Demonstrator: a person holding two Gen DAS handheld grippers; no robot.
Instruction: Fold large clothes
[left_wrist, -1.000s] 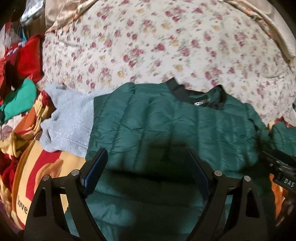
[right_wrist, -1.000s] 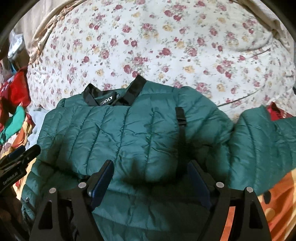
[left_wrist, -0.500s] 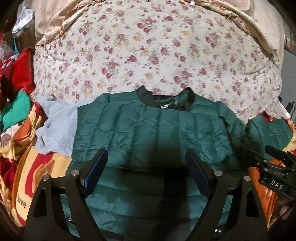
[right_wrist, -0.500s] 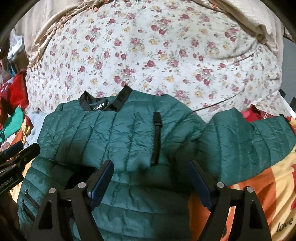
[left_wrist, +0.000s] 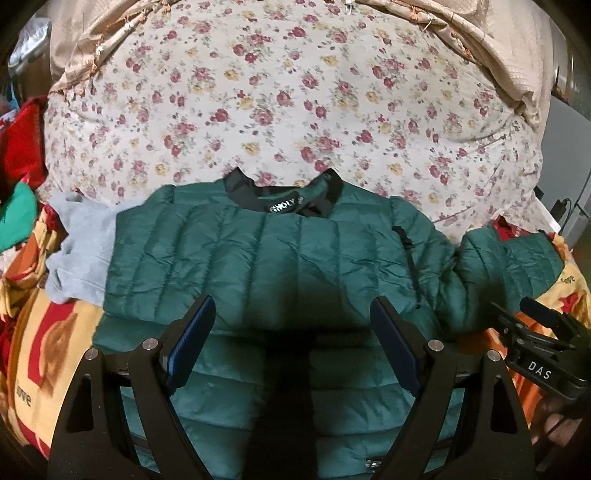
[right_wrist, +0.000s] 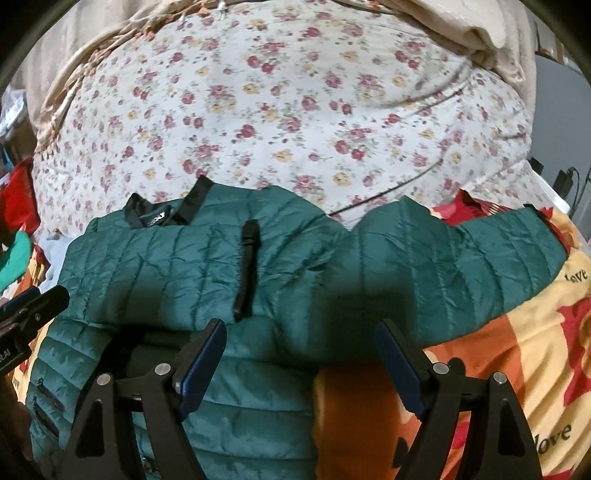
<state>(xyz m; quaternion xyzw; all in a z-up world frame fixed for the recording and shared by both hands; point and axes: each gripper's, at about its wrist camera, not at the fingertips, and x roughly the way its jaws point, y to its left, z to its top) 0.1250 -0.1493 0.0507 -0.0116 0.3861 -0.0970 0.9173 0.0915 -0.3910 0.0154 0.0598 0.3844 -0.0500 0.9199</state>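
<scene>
Both grippers — left gripper (left_wrist: 291, 345), right gripper (right_wrist: 301, 363) — gape wide, empty, above the quilted green jacket (left_wrist: 280, 258).

Both wrist views low, close, facing forward over the shared green jacket (left_wrist: 280, 258).

Your dark green quilted jacket (left_wrist: 266, 266), with its black collar (left_wrist: 284, 199), lies against a cream quilt (left_wrist: 295, 103) scattered with red and yellow flowers. Beside it you see a pale grey sweater (left_wrist: 81, 251) and an orange, yellow and red blanket (right_wrist: 517, 369). Your fingers (right_wrist: 201, 373) carry blue pads.
</scene>
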